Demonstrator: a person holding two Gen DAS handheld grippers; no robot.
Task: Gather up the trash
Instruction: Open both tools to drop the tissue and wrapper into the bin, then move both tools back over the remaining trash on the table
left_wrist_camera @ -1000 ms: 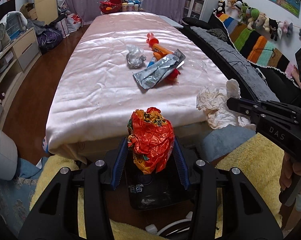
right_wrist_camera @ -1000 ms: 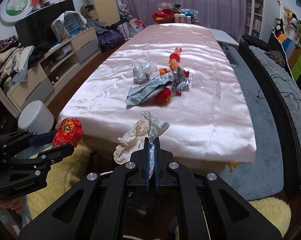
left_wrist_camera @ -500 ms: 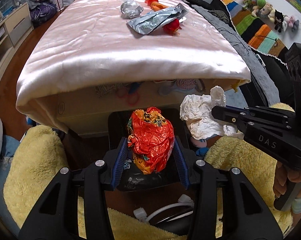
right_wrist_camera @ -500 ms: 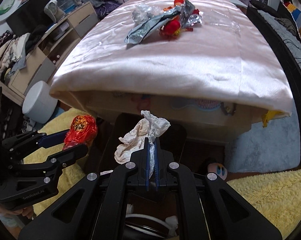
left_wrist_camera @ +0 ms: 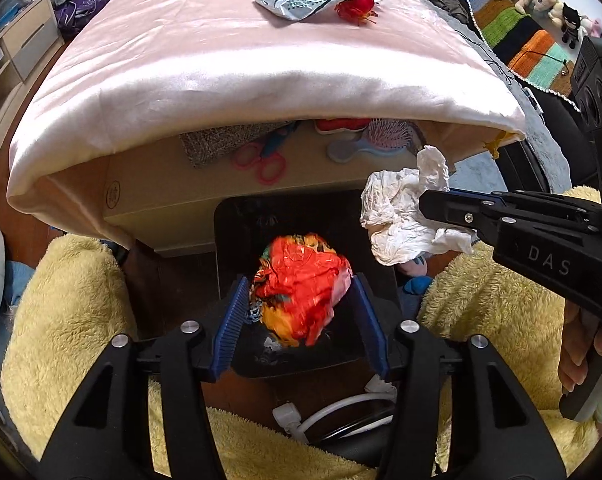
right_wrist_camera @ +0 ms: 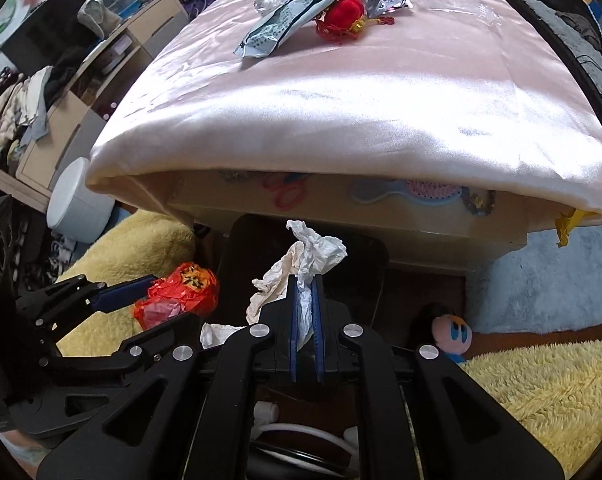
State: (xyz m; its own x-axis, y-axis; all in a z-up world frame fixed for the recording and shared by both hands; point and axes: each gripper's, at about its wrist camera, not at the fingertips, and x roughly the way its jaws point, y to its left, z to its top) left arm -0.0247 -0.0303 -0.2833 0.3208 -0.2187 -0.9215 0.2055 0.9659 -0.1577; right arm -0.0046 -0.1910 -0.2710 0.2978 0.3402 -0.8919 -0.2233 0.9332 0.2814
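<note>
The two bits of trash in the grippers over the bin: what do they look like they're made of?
Red-orange wrapper: seems thin glossy plastic or foil film, judging by sharp shiny creases and printed colours. White wad: looks like matte tissue or paper towel, with soft dull crumples. Bin: apparently smooth black plastic.

Left tongs (left_wrist_camera: 301,312) opening, right tongs (right_wrist_camera: 305,312) pinched, both angled downward.

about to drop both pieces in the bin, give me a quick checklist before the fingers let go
1. Black bin under the left gripper: ok.
2. Red-orange wrapper over the bin opening: ok; the fingers are opening and it sits loose between them.
3. White crumpled tissue pinched in the right gripper: ok.
4. Tissue fully over the bin: cannot tell; in the left wrist view it hangs near the right rim.
5. Room left in the bin: cannot tell, the inside is dark.
</note>
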